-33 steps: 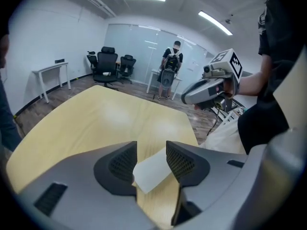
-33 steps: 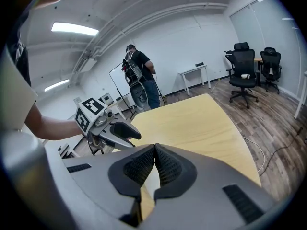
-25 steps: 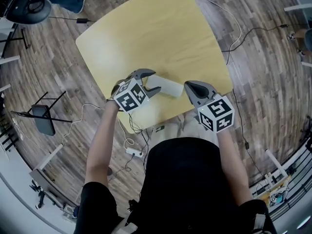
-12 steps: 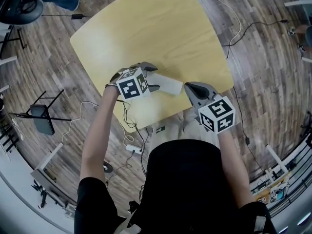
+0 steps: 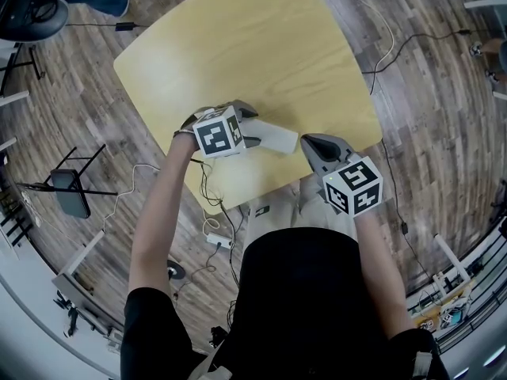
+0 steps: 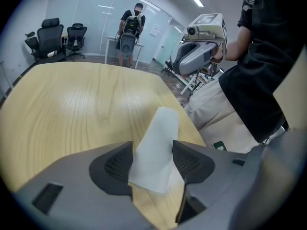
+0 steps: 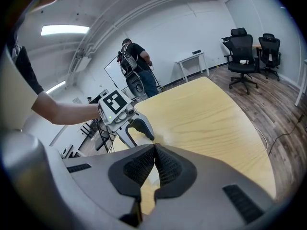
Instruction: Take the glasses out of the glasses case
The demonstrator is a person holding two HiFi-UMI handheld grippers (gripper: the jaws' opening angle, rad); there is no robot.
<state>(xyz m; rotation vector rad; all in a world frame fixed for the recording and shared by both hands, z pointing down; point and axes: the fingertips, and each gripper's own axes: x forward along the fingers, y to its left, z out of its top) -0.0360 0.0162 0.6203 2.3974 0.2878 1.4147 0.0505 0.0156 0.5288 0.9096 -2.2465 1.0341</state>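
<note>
- Case [image 5: 271, 137]: white, lying flat on the table [image 5: 261, 46] near its near edge.
- Left gripper [image 5: 252, 127]: over the case at the table's near edge. Its jaws are apart and have just been opening, with the case between them and not clamped.
- Right gripper [image 5: 306, 140]: at the table's near edge, just beside the case, jaws closed together.
- Table: pale yellow wood grain, rounded corners.
- Round the table: plank floor [image 5: 428, 101], cables [image 5: 386, 42], office chairs [image 7: 249, 47], a standing person [image 6: 130, 30].
- Markings: black-and-white square markers on each gripper's cube.

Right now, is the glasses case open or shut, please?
Shut: the glasses case lies flat on the table, one smooth white block, no lid raised.
</note>
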